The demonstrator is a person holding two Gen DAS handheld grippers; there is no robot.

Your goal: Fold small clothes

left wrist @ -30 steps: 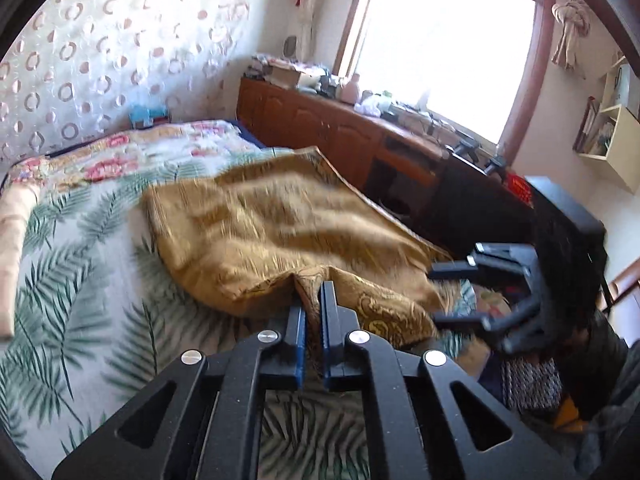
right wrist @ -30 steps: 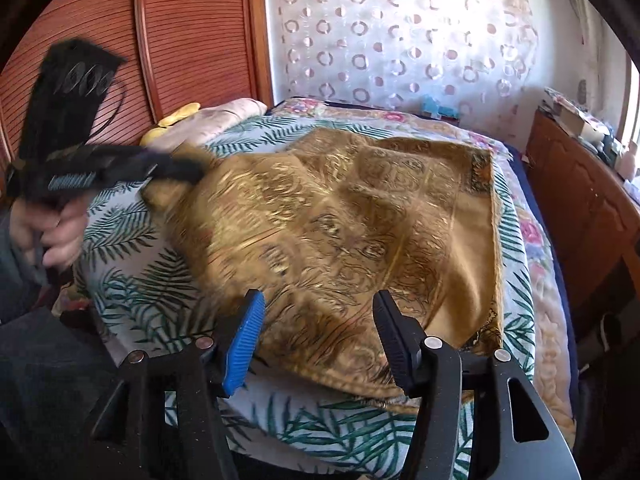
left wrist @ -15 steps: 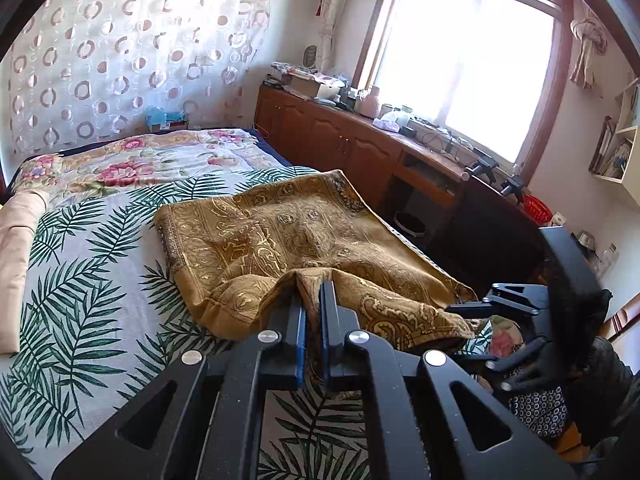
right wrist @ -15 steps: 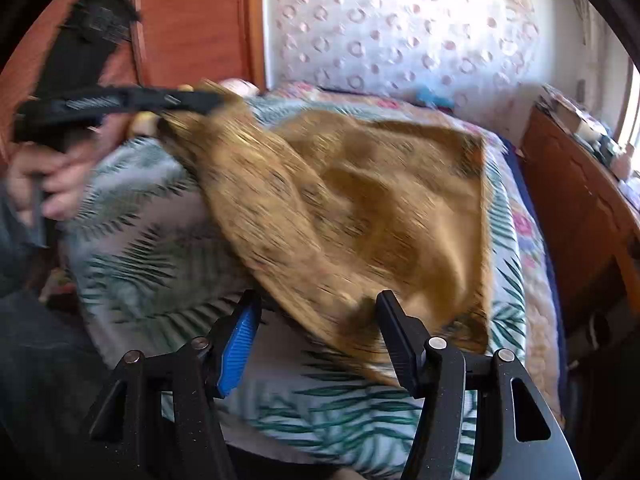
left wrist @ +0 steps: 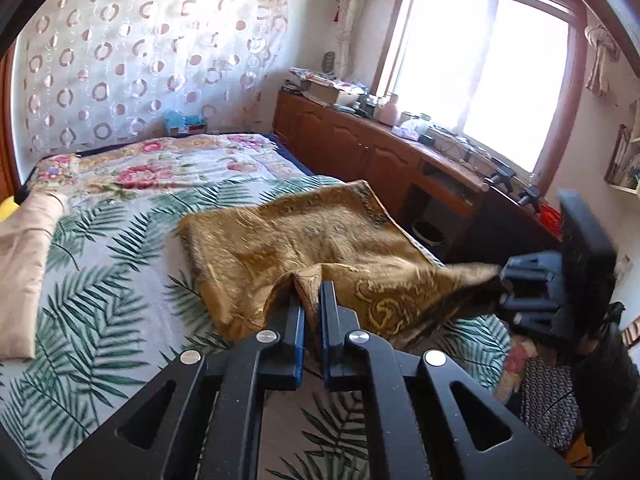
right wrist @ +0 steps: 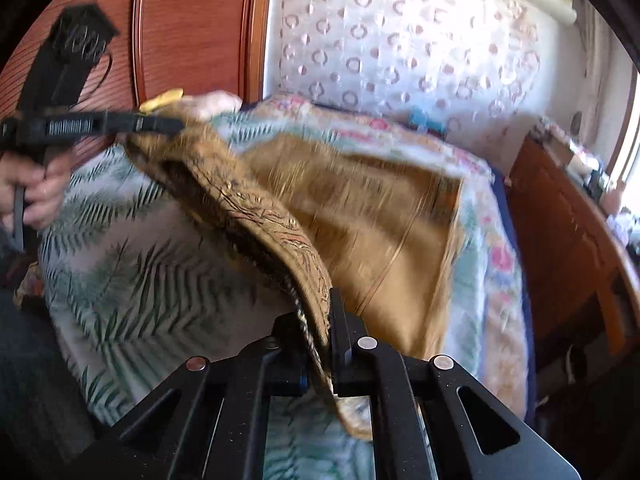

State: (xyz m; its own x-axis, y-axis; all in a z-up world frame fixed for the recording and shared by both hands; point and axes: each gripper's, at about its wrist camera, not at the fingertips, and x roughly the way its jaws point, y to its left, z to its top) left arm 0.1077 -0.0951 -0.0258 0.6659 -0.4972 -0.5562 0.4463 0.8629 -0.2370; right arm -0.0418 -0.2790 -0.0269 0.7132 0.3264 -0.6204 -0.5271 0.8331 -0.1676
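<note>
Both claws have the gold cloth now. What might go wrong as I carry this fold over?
1. The right claw pinches only the rim of the gold cloth; a tug could slip it free.
2. Between it and the left claw the edge sags, so the fold may land crooked.
3. The cloth lies near the bed edge.

From my left wrist camera, my left claw (left wrist: 311, 300) is pinched tight on a raised fold of the gold patterned cloth (left wrist: 304, 236), its blue-lined fingers (left wrist: 297, 320) pressed against the fabric on both sides. The cloth spreads away from me across the bed (left wrist: 100, 264) with its palm-leaf sheet. Off to the right, my right claw (left wrist: 504, 286) grips another corner of the same cloth, pulled out past the bed's edge and blurred. A wooden cabinet (left wrist: 360, 148) runs under the bright window (left wrist: 480, 68)
</note>
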